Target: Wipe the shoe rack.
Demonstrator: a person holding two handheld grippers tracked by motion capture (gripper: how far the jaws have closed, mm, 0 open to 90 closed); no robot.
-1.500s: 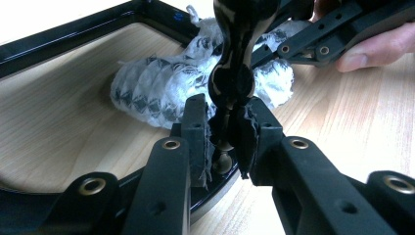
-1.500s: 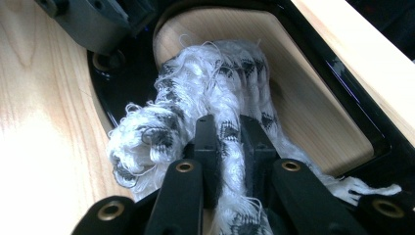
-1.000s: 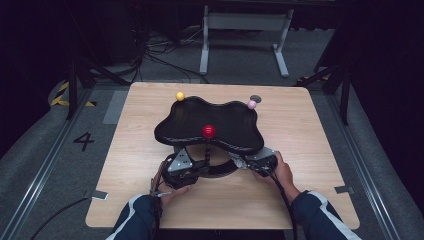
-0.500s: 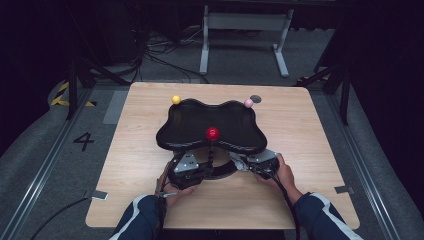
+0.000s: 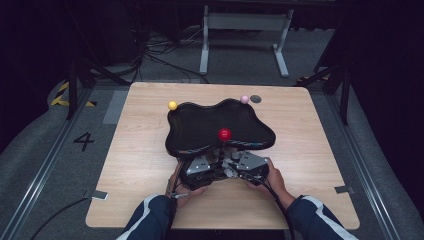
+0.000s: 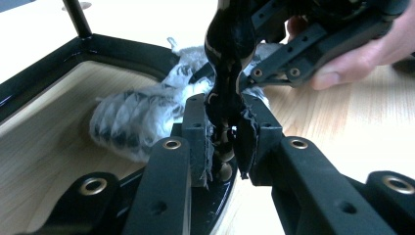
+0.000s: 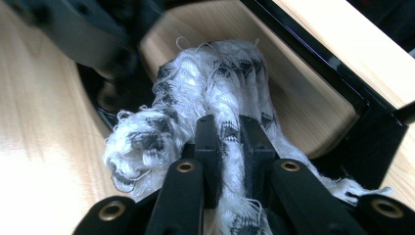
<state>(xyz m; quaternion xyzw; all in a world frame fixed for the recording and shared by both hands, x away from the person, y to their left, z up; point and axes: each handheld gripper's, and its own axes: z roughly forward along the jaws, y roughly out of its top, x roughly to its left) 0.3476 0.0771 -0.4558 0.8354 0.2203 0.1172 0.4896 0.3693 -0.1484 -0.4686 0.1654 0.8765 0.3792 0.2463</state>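
Note:
A glossy black wavy-edged tray (image 5: pixel 200 125) stands raised over the wooden table, with a yellow ball (image 5: pixel 172 105) and a pink ball (image 5: pixel 244 99) at its far rim and a red ball (image 5: pixel 224 134) near its front. Both grippers meet under its near edge. My left gripper (image 5: pixel 214 162) (image 6: pixel 224 132) is shut on a glossy black stem (image 6: pixel 229 44) that rises between its jaws. My right gripper (image 5: pixel 229 165) (image 7: pixel 230 132) is shut on a frayed white-and-black cloth (image 7: pixel 195 98) (image 6: pixel 132 122) lying inside the stand's black base frame (image 7: pixel 313 54).
The wooden table (image 5: pixel 310 145) has bare surface to the left, right and front of the tray. A small dark disc (image 5: pixel 255 98) lies beside the pink ball. Metal stand legs (image 5: pixel 240 35) and cables sit on the floor beyond the far edge.
Both grippers have shifted to the right under the tray's near edge. The red ball moved right with them, and the tray has turned slightly.

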